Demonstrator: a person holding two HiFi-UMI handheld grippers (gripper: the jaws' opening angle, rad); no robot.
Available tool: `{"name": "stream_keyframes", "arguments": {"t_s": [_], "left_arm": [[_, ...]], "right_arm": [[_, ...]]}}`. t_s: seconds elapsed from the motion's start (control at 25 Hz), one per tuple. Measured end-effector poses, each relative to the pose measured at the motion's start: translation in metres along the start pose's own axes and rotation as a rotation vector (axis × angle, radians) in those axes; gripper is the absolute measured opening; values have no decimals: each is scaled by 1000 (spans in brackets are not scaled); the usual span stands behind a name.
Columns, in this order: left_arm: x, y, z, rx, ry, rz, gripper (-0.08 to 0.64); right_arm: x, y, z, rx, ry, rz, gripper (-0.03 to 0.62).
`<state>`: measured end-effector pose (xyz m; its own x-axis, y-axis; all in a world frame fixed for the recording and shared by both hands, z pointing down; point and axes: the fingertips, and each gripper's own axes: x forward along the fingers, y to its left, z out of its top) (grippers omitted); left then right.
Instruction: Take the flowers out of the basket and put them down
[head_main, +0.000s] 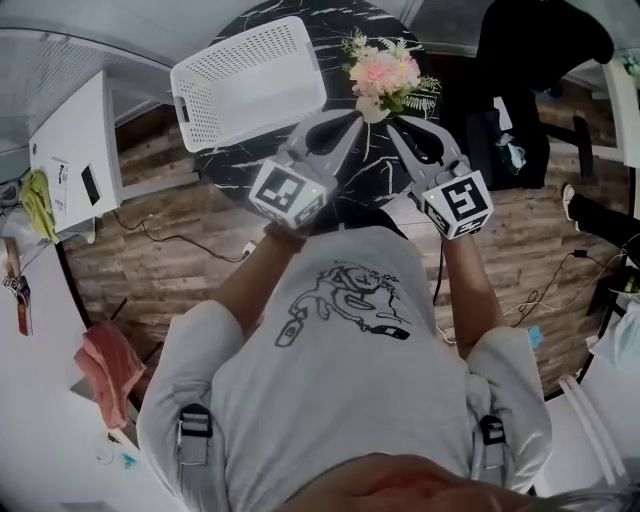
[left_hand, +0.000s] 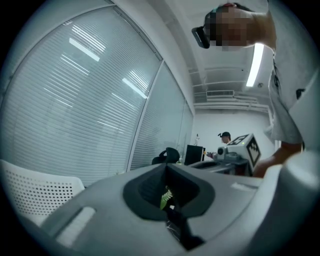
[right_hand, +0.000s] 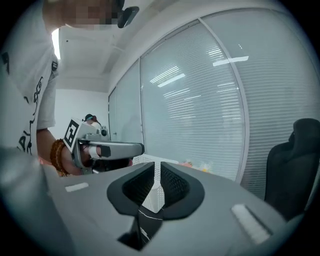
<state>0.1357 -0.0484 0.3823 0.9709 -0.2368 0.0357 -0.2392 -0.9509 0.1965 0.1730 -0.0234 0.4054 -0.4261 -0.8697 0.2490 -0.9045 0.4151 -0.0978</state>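
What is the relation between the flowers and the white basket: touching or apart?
Apart. The head view shows the flowers right of the basket, with a strip of dark tabletop plainly visible between them.

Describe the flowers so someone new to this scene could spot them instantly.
Look at the round black marble table in front of the person. A white perforated basket sits on its left side; the flowers are on the right side, apart from it. They are the only colourful thing there: a small bunch of pink and cream blooms with green leaves.
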Motion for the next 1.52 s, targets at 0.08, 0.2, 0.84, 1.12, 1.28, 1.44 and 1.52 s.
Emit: {"name": "stream_keyframes", "arguments": {"t_s": [0.08,0.2,0.84,1.12,1.28,1.44,1.52], "left_arm": [[-4,0,12,16,-14,2,3],[-13,-4,24,28,-13,25,3],[-49,-16,76,63,-42,69,3],[-51,-15,82,65,-51,71,3],[-49,-12,82,68,-49,71,3],[-47,-13,84,69,-48,70,3],[-47,-13,85,74,-48,70,3]], "right_arm": [[4,8,13,-10,-17,5,40],[3,20,27,-4,-30,0,23],[2,63,100,-47,-111,22,5],[4,69,104,-63,-108,19,5],[5,66,103,-58,-106,16,6],[4,65,104,-59,-108,12,6],[5,66,105,-59,-108,11,5]]}}
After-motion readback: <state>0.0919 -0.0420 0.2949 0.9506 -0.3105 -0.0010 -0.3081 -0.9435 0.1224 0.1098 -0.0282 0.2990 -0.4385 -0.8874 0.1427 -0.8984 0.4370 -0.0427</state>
